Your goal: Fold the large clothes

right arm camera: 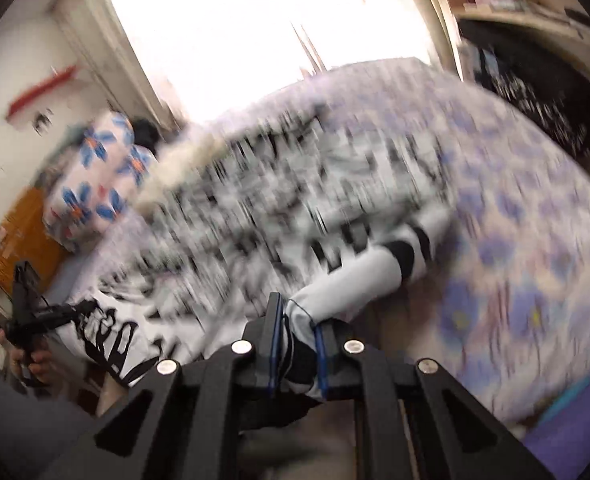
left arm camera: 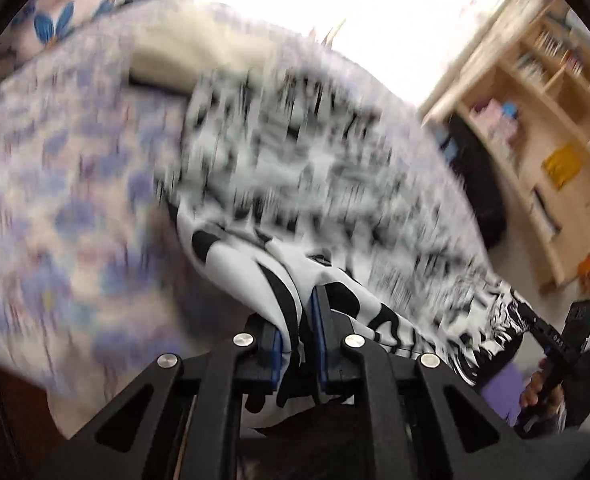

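Note:
A large white garment with black print [left arm camera: 295,168] lies spread over the bed, blurred by motion. My left gripper [left arm camera: 297,320] is shut on a bunched edge of it near the bed's front. My right gripper [right arm camera: 299,332] is shut on another edge of the same garment [right arm camera: 295,200], by a white sleeve-like fold with black bands [right arm camera: 395,256]. The right gripper shows in the left wrist view [left arm camera: 551,340] at the lower right; the left gripper shows in the right wrist view [right arm camera: 31,312] at the lower left. The garment hangs stretched between them.
The bed has a purple floral sheet [left arm camera: 55,200]. A flowered pillow [right arm camera: 95,184] and a cream pillow [left arm camera: 199,52] lie at its head by a bright window. A wooden shelf unit [left arm camera: 547,128] stands beside the bed, with a dark object [left arm camera: 479,184] below it.

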`<state>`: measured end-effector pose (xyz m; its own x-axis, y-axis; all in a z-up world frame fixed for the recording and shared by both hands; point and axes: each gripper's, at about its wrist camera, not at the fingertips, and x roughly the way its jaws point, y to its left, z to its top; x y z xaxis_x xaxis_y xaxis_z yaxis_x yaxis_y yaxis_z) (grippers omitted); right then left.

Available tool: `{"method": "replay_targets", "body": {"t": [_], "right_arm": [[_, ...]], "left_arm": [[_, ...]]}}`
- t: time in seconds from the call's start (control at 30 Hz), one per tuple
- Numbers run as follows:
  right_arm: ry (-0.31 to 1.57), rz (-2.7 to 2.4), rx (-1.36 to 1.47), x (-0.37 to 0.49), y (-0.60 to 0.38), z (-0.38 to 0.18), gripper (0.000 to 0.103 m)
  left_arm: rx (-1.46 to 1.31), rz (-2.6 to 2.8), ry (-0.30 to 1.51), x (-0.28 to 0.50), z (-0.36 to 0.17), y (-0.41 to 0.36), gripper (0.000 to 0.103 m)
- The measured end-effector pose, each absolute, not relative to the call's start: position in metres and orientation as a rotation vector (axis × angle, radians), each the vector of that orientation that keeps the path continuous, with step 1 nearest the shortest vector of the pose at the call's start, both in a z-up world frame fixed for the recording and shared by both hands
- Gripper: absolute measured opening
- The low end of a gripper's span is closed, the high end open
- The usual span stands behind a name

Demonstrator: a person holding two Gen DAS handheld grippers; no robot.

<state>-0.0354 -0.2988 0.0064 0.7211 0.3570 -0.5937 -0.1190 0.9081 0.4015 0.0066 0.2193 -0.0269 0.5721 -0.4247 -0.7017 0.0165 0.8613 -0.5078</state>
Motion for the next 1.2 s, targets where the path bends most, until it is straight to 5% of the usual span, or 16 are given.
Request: {"method": "replay_targets", "body": {"t": [0.33,0.43,0.47,0.5,0.6,0.83,1.0,1.2], "right_arm": [[0.559,0.222,0.508,0.123,-0.330,0.053,0.014],[0.628,0.186,0.557,0.175,-0.335,0.030,0.021],[0.657,0.184,0.583,0.187,-0.336,0.018,0.026],[0.689,0.188,0.617,0.202,-0.337,0.005,0.036],[0.723,0.145,0.605,0.226,-0.329,-0.021,0.049],[0.795,0.129,0.467,0.249,-0.315,-0.043,0.049],[0.848,0.088,0.367,0.256,-0.317,-0.063,0.049],[0.879,0.050,0.333,0.277,-0.333,-0.083,0.049]], "left_arm": [[-0.564,-0.269,0.835,0.166,0.017,0.248,0.017],[-0.534,-0.201,0.839,0.223,0.008,0.247,0.047],[-0.531,-0.166,0.828,0.237,0.007,0.248,0.077],[-0.537,-0.139,0.807,0.251,0.005,0.251,0.096],[-0.526,-0.094,0.793,0.281,-0.007,0.251,0.096],[-0.335,-0.040,0.917,0.319,-0.070,0.234,0.095],[-0.218,-0.091,1.012,0.332,-0.110,0.219,0.067],[-0.134,-0.133,1.071,0.344,-0.131,0.198,0.060]]}}
